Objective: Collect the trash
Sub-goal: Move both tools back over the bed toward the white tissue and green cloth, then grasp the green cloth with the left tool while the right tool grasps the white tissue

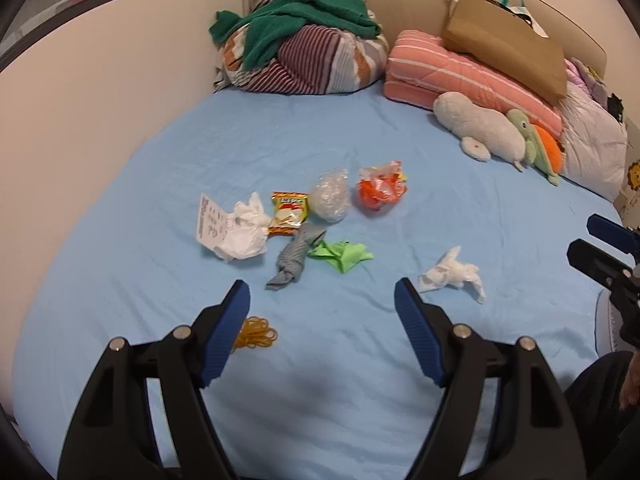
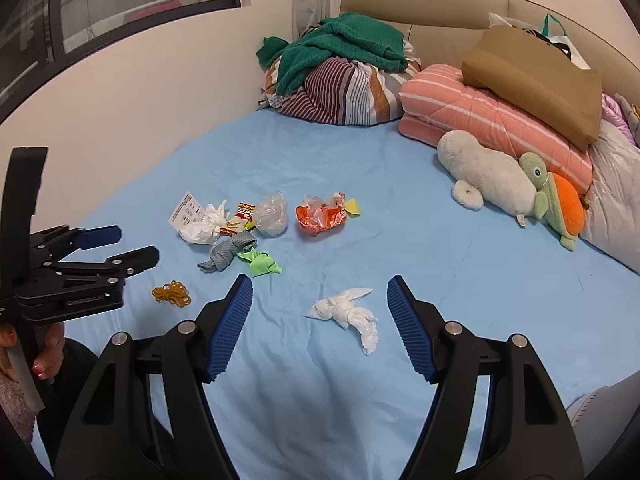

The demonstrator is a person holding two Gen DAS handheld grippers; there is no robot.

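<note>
Litter is lying on the blue bedsheet [image 1: 320,128]: two crumpled tissues [image 2: 348,312], possibly nine pieces altogether. Left gripper [image 1: 322,300] and right gripper [image 2: 320,296] are hovering released, empty.

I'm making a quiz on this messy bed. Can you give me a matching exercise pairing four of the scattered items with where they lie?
Items:
1. crumpled white tissue
2. yellow rubber band pile
3. crumpled orange plastic wrapper
4. knotted grey cloth

Places:
A. touching the crumpled green paper
B. right of the clear plastic ball
C. alone between the right hand-held gripper's open fingers in its own view
D. nearest the left hand-held gripper, on the blue sheet

Pairs: 1-C, 2-D, 3-B, 4-A
</note>
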